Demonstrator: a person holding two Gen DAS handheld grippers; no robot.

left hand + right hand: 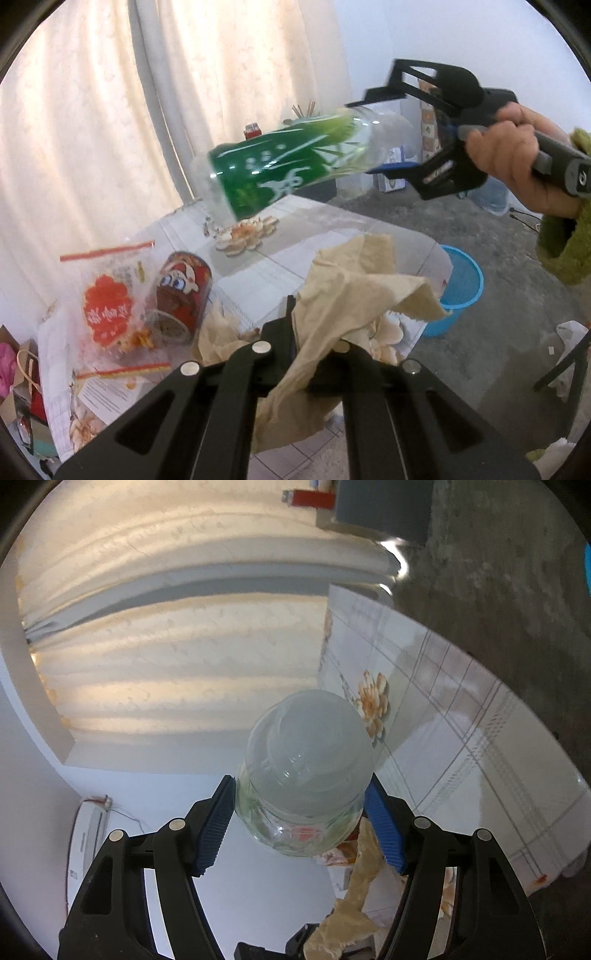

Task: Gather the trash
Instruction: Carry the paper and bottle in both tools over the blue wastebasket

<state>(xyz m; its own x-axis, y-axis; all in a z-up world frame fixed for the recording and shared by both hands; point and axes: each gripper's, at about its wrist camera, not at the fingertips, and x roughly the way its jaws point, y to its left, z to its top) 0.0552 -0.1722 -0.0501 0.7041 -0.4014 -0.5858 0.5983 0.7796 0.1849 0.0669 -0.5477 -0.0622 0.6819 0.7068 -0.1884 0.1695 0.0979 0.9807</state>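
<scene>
Aloft, empty green-labelled bottle between right gripper fingers.

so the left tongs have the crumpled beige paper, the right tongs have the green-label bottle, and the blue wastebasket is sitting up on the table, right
Not quite. The blue wastebasket stands on the floor beside the table, not on it; the left wrist view shows this. The rest holds: the left tongs hold the crumpled beige paper, and the right tongs grip the green-label bottle.

My right gripper is black, with ribbed blue pads on its fingers and silver screws behind them; the bare hand wears a fuzzy olive-green sleeve.
</scene>
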